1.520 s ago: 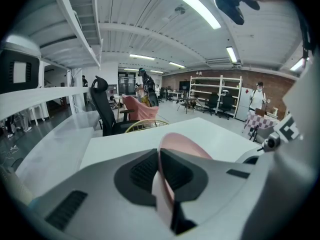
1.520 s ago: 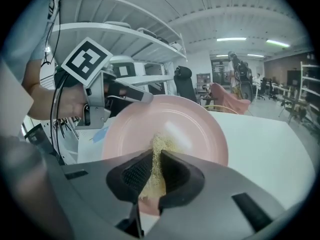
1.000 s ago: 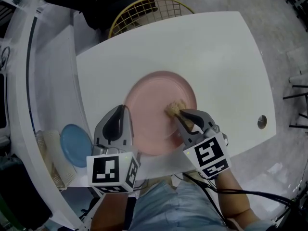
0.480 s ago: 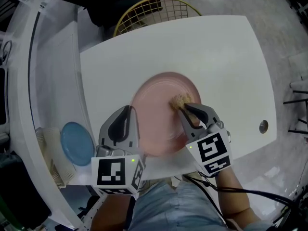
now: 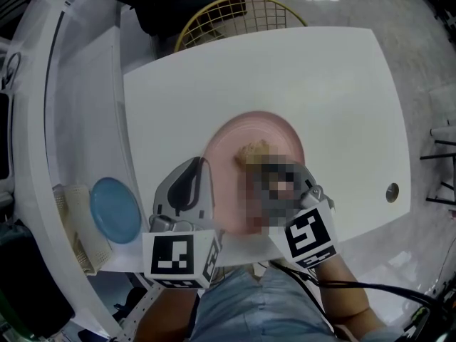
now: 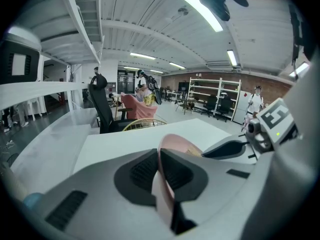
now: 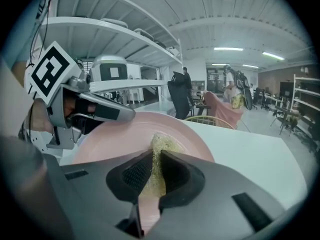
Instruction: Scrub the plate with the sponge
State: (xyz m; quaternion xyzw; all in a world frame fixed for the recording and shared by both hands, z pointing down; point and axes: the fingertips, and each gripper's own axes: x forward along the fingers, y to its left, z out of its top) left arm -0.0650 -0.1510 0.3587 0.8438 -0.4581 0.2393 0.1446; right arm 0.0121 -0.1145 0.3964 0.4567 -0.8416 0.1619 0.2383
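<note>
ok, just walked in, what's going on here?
A person is scrubbing a plate on the table with two handheld grippers. The left gripper is shut on the plate's near rim and steadies it. The right gripper is shut on the sponge, which sits on the plate's surface near its middle. A blue plate lies off to the left, untouched.

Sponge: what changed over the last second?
The sponge, in the right claw, slid across the plate away from the person, then leftward. Unchanged: right claw shut on the sponge, left claw clamped on the plate's rim.
</note>
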